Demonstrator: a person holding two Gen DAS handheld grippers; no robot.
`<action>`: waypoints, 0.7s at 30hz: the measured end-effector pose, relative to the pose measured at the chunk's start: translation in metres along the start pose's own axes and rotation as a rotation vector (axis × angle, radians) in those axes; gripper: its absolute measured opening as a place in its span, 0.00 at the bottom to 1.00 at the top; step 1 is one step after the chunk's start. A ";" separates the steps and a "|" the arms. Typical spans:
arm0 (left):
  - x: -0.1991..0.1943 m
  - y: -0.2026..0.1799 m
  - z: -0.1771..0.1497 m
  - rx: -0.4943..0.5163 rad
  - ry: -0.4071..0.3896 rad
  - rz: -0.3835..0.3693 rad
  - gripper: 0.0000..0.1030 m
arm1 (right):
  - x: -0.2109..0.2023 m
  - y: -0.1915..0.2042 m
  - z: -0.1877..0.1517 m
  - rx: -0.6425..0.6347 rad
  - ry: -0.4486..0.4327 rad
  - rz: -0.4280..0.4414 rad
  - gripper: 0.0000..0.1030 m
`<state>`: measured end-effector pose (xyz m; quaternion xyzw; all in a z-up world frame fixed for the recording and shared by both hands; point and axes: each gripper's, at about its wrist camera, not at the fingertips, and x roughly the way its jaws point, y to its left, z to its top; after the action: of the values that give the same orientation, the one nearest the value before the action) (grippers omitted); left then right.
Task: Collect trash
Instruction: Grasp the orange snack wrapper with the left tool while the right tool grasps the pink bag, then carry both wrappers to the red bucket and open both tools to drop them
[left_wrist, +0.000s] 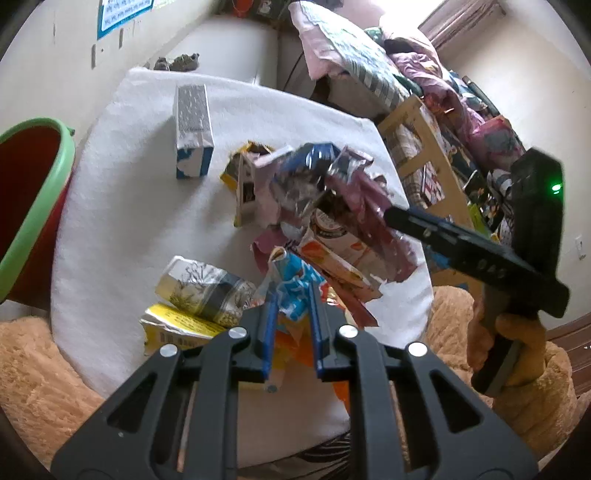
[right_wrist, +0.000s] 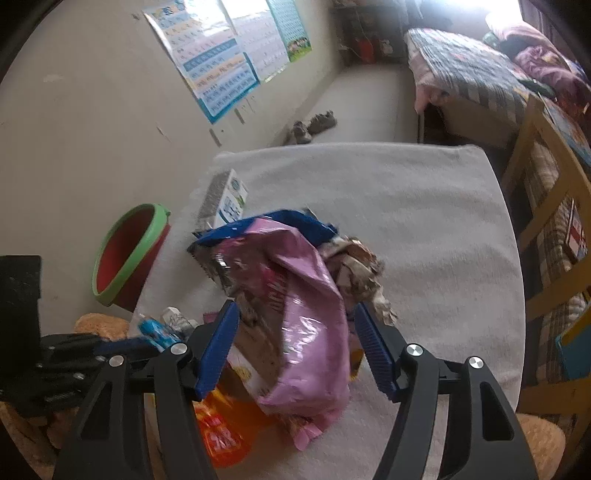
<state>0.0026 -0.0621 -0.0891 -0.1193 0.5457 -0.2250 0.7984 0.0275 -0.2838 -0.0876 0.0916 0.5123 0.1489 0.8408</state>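
Trash lies on a white towel (left_wrist: 122, 206). My left gripper (left_wrist: 291, 314) is shut on a blue and orange snack wrapper (left_wrist: 295, 284). My right gripper (right_wrist: 299, 332), also in the left wrist view (left_wrist: 391, 218), has its blue fingers wide apart around a pink and blue bag (right_wrist: 295, 280) that hangs between them over an orange wrapper (right_wrist: 221, 432). In the left wrist view that pink bag (left_wrist: 354, 206) sits at its tip above an orange carton (left_wrist: 340, 258). A milk carton (left_wrist: 194, 129) stands farther back, also in the right wrist view (right_wrist: 225, 199).
A red bin with a green rim (left_wrist: 26, 206) stands left of the towel, also in the right wrist view (right_wrist: 129, 254). Crushed yellow and grey cartons (left_wrist: 192, 302) lie near my left gripper. A wooden bed frame (left_wrist: 417, 136) and bedding are at the right.
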 end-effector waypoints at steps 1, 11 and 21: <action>-0.002 -0.001 0.000 0.004 -0.006 0.000 0.15 | 0.001 -0.003 -0.001 0.014 0.012 0.003 0.58; -0.022 0.007 0.006 -0.037 -0.083 -0.001 0.08 | 0.000 -0.004 -0.006 0.011 0.030 0.051 0.25; -0.062 0.017 0.019 -0.073 -0.246 0.005 0.07 | -0.051 0.014 0.019 0.018 -0.139 0.121 0.15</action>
<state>0.0049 -0.0178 -0.0386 -0.1737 0.4519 -0.1866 0.8549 0.0203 -0.2881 -0.0323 0.1400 0.4475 0.1882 0.8630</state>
